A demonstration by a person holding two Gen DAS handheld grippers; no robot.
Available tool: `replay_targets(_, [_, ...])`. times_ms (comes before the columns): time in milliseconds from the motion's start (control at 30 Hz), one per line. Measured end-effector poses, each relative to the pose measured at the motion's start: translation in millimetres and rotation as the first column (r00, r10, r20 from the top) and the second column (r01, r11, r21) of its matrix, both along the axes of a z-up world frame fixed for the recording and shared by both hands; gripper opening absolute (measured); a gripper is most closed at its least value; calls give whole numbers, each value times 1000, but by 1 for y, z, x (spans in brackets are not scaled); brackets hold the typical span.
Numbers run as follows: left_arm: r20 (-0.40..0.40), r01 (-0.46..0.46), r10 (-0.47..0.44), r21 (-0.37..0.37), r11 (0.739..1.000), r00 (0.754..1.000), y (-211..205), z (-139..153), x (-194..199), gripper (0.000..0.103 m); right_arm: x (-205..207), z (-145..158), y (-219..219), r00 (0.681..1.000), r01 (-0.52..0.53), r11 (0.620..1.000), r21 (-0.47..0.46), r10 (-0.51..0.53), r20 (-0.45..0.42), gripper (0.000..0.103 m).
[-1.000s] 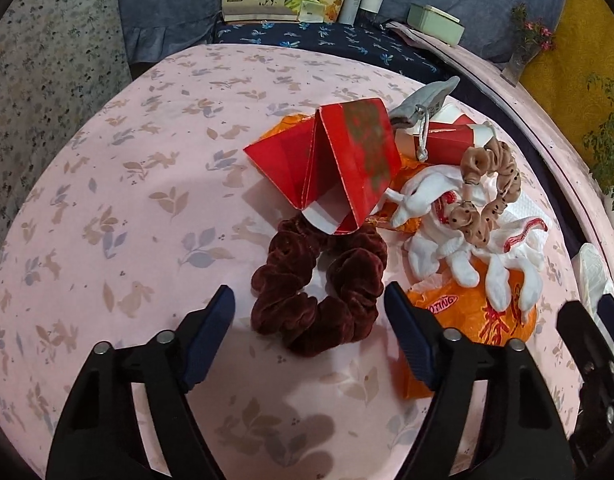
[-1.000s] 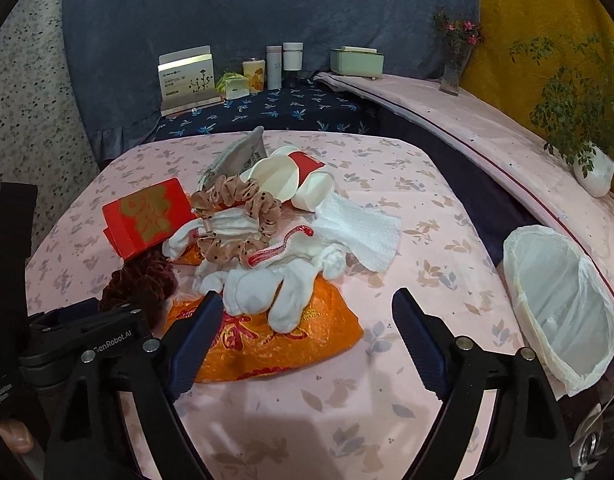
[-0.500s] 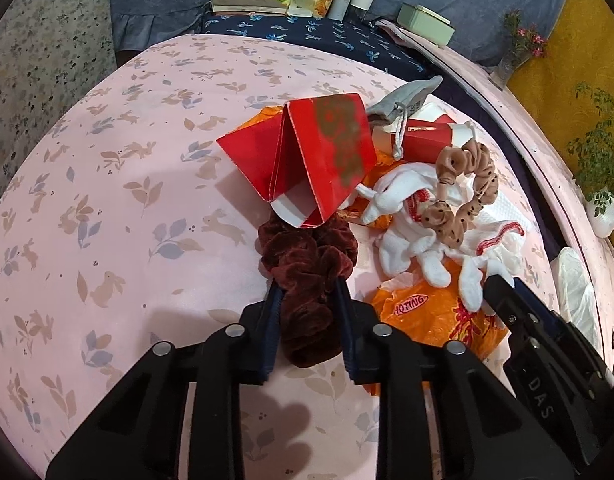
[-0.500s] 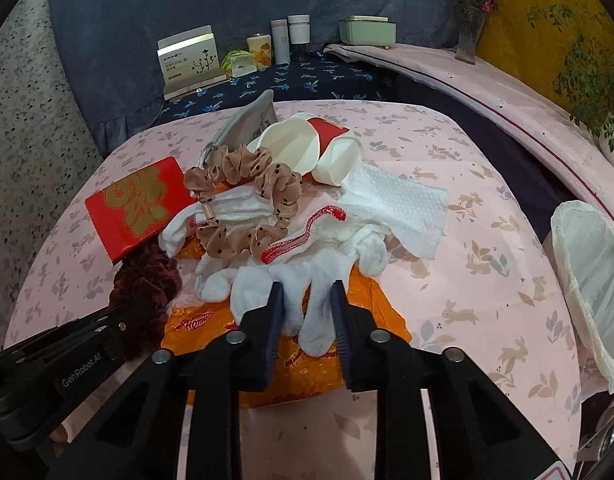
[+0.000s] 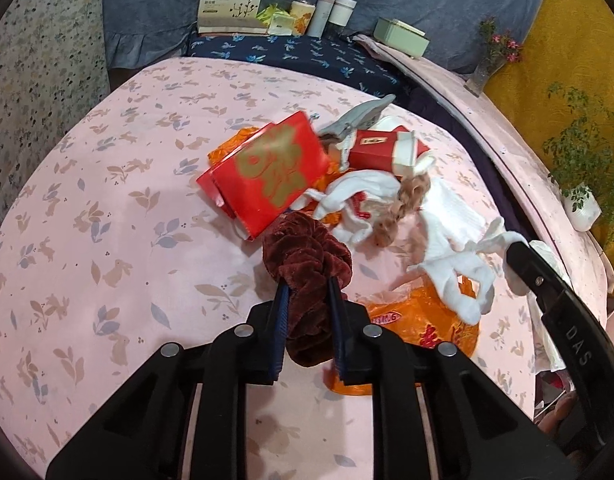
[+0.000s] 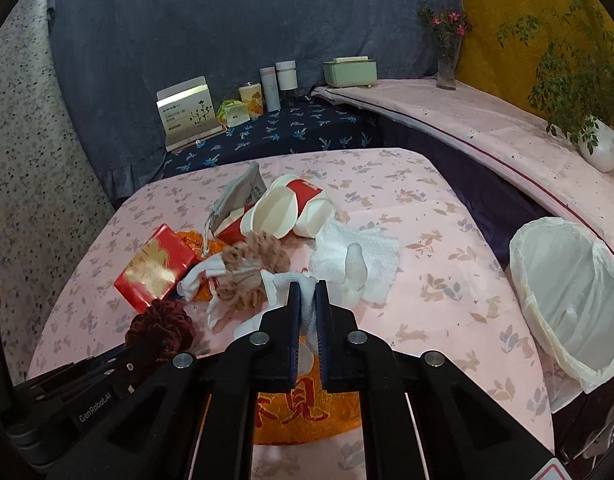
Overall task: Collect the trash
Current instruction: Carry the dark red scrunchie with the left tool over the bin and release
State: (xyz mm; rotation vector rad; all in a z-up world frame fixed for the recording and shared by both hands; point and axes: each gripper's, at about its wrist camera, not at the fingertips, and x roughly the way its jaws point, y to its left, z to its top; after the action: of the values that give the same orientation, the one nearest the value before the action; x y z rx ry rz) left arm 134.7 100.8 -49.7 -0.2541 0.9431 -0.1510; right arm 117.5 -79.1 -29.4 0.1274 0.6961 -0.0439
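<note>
Pink tablecloth below, maroon scrunchie pinched in left tool.

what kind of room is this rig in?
Probably a home-style room, maybe a staged one. A table under a pink bunny-print cloth, draped fabric backdrops, a ledge with a vase of flowers and a potted plant, plus a lined trash bin beside the table.

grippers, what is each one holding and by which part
Left gripper pinches the maroon scrunchie across its near loop; right gripper pinches the white glove by a bunched fold.
</note>
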Motion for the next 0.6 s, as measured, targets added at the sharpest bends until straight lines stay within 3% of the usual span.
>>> replay_targets(600, [128, 125, -125, 13, 992, 984, -61, 62, -32, 18, -45, 65, -73, 976, 131, 991, 36, -135, 172, 7])
